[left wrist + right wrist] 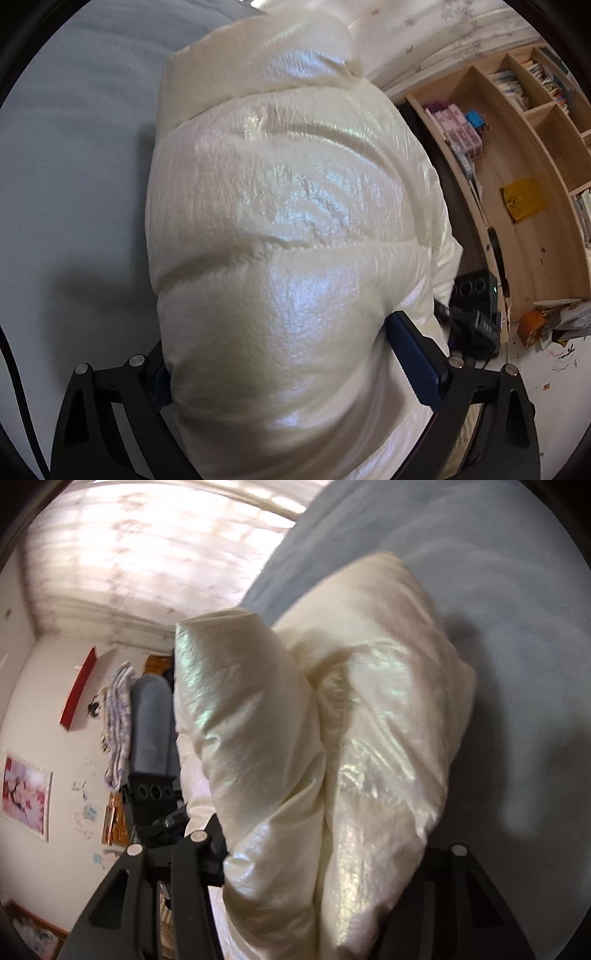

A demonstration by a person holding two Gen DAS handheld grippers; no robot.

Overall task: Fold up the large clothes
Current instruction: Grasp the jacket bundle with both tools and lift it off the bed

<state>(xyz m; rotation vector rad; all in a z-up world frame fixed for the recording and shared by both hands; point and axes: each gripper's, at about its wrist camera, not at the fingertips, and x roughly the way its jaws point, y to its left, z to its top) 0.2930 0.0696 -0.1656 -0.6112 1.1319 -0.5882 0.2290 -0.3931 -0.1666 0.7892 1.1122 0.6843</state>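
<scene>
A shiny cream puffer jacket fills the left wrist view, lifted over a pale blue bed sheet. My left gripper is shut on a thick quilted fold of it; the blue pad of the right finger presses the jacket's side, and the left finger is mostly hidden behind the fabric. In the right wrist view the same jacket hangs bunched in two puffy folds. My right gripper is shut on the bunch, its fingertips buried in fabric.
The blue sheet lies right of the jacket. A wooden bookshelf with books and boxes stands right, with the other gripper's black body near it. A curtained window, a wall picture and stacked bedding lie left.
</scene>
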